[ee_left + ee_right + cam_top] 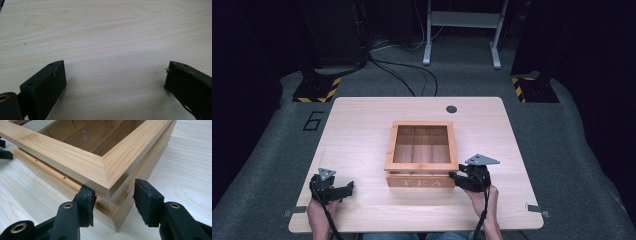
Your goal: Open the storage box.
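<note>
Right hand-held black two-jaw gripper [113, 197], jaws parted, straddles the near right corner of the square light-wood box with framed lid [422, 152]; one pad sits under the lid's overhang and the other stands just off the side wall, with no firm grip evident. Left hand-held black gripper [115, 77] rests spread wide over bare pale wooden table [362, 125], well apart from the box. Through the lid frame, thin wooden dividers split the interior into compartments; their contents cannot be made out. Lettering on the front panel is too small to read.
</note>
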A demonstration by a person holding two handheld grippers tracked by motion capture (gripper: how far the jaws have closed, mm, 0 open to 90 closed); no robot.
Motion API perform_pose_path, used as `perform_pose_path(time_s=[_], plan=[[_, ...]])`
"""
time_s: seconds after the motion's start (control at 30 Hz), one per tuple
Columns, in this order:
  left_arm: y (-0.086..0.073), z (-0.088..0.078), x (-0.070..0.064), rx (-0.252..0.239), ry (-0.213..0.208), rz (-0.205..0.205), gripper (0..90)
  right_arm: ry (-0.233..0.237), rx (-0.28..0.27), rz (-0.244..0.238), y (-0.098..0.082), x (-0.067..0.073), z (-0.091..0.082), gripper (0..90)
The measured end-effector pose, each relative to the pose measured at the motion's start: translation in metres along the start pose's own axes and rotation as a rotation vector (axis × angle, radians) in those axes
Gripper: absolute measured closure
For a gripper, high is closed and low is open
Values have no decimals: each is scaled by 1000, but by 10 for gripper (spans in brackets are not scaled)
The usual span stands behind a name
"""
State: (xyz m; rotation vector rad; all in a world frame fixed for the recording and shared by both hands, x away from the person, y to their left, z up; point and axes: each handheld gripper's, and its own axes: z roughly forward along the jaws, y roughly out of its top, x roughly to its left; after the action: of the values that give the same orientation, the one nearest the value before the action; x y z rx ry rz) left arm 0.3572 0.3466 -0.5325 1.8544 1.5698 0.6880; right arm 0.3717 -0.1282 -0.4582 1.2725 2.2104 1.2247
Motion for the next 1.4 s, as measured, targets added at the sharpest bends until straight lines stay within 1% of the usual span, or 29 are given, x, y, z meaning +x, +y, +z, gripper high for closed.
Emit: perform_pose_path(time_s=[0.07, 0.17, 0.4, 0.43, 0.5, 0.57, 0.6, 0.63, 0.7, 0.73, 0.8, 0.93, 0.97, 1.03, 1.17, 1.2, 1.27, 1.33, 1.37, 1.4], plan=[[0, 0, 0, 0, 0, 0, 33, -2, 8, -3, -1, -1, 0, 503], [0, 0, 0, 0, 0, 0, 33, 9, 16, 7, -4, -3, 1, 495], [0, 0, 0, 0, 0, 0, 33, 20, 32, 1, -4, -4, -2, 495], [0, 0, 0, 0, 0, 0, 33, 22, 37, -5, -4, -5, -2, 494], [0, 0, 0, 0, 0, 0, 33, 23, 55, 0, -5, -5, -4, 493], [0, 0, 0, 0, 0, 0, 33, 27, 67, -14, -6, -6, -5, 490], [0, 0, 0, 0, 0, 0, 33, 26, 80, -5, -8, -5, -6, 489], [0, 0, 0, 0, 0, 0, 33, 30, 92, -6, -9, -5, -7, 487], [0, 0, 0, 0, 0, 0, 33, 40, 92, -5, -12, -5, -9, 486], [0, 0, 0, 1, 0, -1, 33, 33, 99, -7, -12, -5, -12, 478], [0, 0, 0, 0, 0, 0, 33, 23, 97, -14, -11, -6, -16, 430], [0, 0, 0, 0, 0, 0, 33, -6, 91, -7, -15, -11, -26, 354], [0, 0, 0, 0, 0, 0, 33, -23, 85, -4, -18, -15, -30, 326], [0, 0, 0, 0, 0, 0, 33, -37, 75, 12, -23, -20, -36, 295], [0, 0, 0, 0, 0, 0, 33, -77, 60, 41, -38, -38, -47, 227], [0, 0, 0, 0, 0, 0, 33, -91, 67, 54, -43, -42, -48, 210], [0, 0, 0, 0, 0, 0, 33, -128, 61, 77, -53, -50, -50, 181], [0, 0, 0, 0, 0, 0, 33, -144, 73, 96, -64, -63, -51, 169], [0, 0, 0, 0, 0, 0, 33, -157, 68, 109, -70, -69, -51, 168], [0, 0, 0, 0, 0, 0, 33, -172, 74, 127, -74, -75, -51, 158]])
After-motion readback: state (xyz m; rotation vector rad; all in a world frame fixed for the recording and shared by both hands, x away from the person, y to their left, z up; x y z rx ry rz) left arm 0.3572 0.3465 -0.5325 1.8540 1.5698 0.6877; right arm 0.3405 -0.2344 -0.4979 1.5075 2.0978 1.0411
